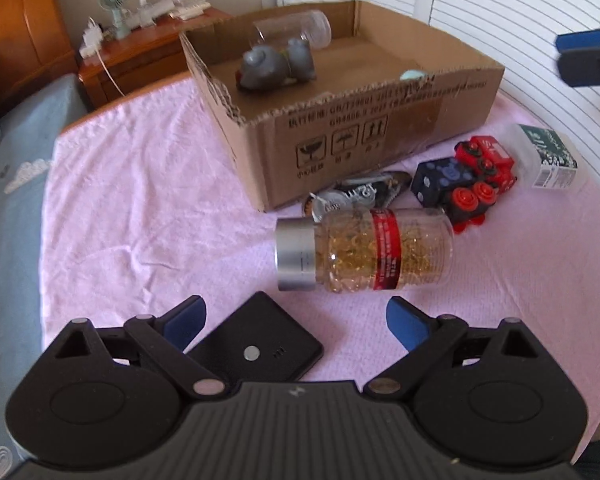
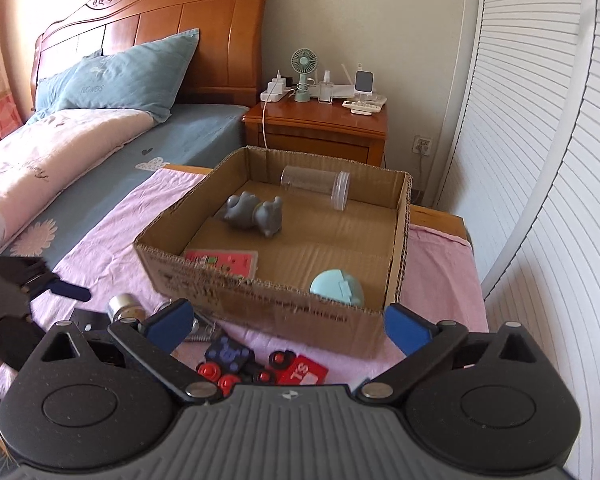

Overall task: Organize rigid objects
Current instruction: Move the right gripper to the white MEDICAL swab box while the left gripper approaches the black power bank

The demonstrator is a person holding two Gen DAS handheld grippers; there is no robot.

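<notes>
A cardboard box (image 1: 380, 132) (image 2: 204, 276) stands on the pink cloth. In it lie a grey toy (image 1: 276, 65) (image 2: 254, 214), a clear jar (image 1: 300, 30) (image 2: 316, 184), a pink card (image 2: 224, 261) and a round teal case (image 2: 337, 287). In front of the box lie a capsule bottle with a silver cap (image 1: 364, 250) (image 2: 126, 307), a red and black toy train (image 1: 480, 178) (image 2: 260, 364), a dark blue cube (image 1: 440, 180), a white box (image 1: 548, 156), metal bits (image 1: 356, 196) and a flat black device (image 1: 260, 344). My left gripper (image 1: 296, 324) is open and empty over the black device. My right gripper (image 2: 288, 320) is open and empty above the train.
The table (image 2: 452, 216) under the pink cloth (image 1: 140, 200) stands beside a bed (image 2: 100, 148). A wooden nightstand (image 2: 320, 124) with a fan and chargers is behind the box. White slatted doors (image 2: 540, 160) run along the right.
</notes>
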